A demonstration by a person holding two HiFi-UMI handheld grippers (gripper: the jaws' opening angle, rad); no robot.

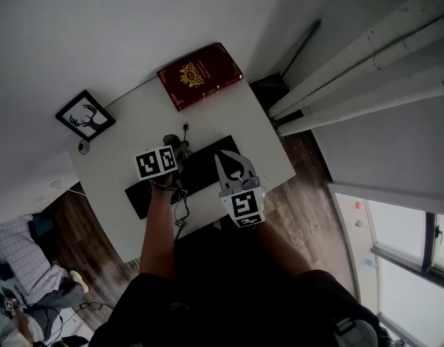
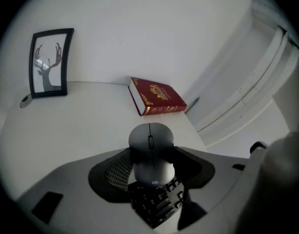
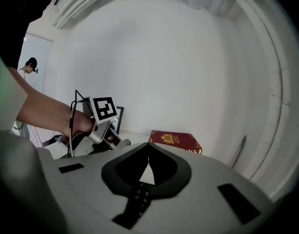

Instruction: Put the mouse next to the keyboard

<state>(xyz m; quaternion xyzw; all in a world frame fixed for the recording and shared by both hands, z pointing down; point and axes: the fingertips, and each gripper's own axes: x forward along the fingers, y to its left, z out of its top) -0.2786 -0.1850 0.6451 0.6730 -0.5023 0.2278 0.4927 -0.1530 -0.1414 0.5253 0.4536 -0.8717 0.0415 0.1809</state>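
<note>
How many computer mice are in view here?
1: the grey mouse is clamped in the left gripper, above the black keyboard. The person's arms cover part of the desk, so another might be hidden.

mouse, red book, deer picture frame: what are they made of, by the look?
The mouse looks like matte grey plastic: smooth moulded shell, centre seam. The book is a hardcover, dark red cloth or leatherette, can't tell which, with gilt stamped ornament. The picture frame is thin black moulding, wood or plastic unclear.

A red book (image 1: 200, 76) lay at the white table's (image 1: 113, 157) far right corner. A framed deer picture (image 1: 85, 115) stood at the table's far left corner. Wooden floor (image 1: 301, 194) surrounded the table.
</note>
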